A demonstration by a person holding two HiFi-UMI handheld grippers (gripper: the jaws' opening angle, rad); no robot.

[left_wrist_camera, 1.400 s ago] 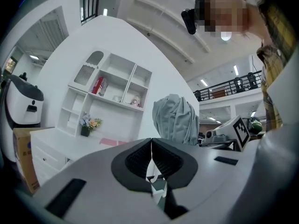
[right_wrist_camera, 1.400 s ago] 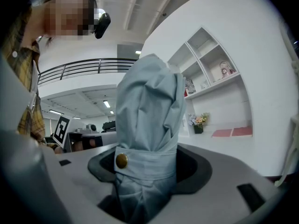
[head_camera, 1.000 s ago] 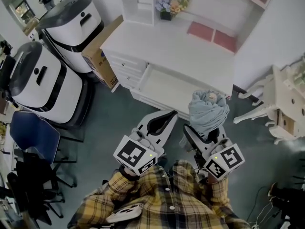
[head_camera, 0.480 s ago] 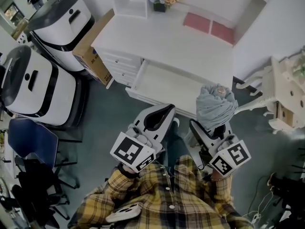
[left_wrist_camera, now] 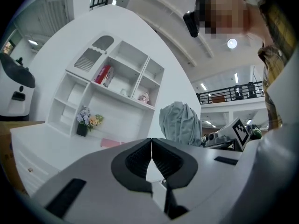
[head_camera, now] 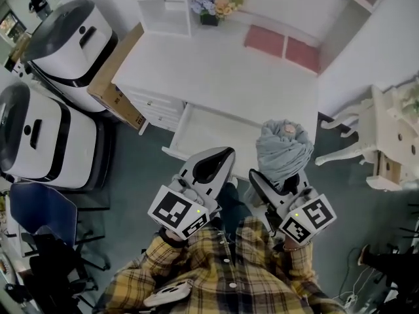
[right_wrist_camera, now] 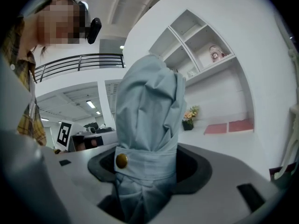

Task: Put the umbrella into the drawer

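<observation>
A folded grey-blue umbrella [head_camera: 283, 150] stands upright in my right gripper [head_camera: 283, 183], which is shut on it; in the right gripper view the umbrella [right_wrist_camera: 147, 125] fills the middle, strapped with a brass button. My left gripper [head_camera: 208, 165] is shut with nothing in it, its pads [left_wrist_camera: 140, 160] pressed together, and the umbrella [left_wrist_camera: 180, 123] shows just beyond it to the right. Pulled out of the white desk [head_camera: 216, 77], the open drawer [head_camera: 203, 131] lies in front of both grippers, its inside bare.
Two white machines with dark lids [head_camera: 65, 38] and a cardboard box [head_camera: 114, 87] stand left of the desk. A flower pot [head_camera: 211, 5] and pink pads [head_camera: 285, 44] sit at the desk's back. A white chair [head_camera: 389, 139] is at the right.
The view has shifted, so the desk and drawer sit lower and further left in the picture. Both grippers keep their hold and pose, the umbrella still upright in the right one.
</observation>
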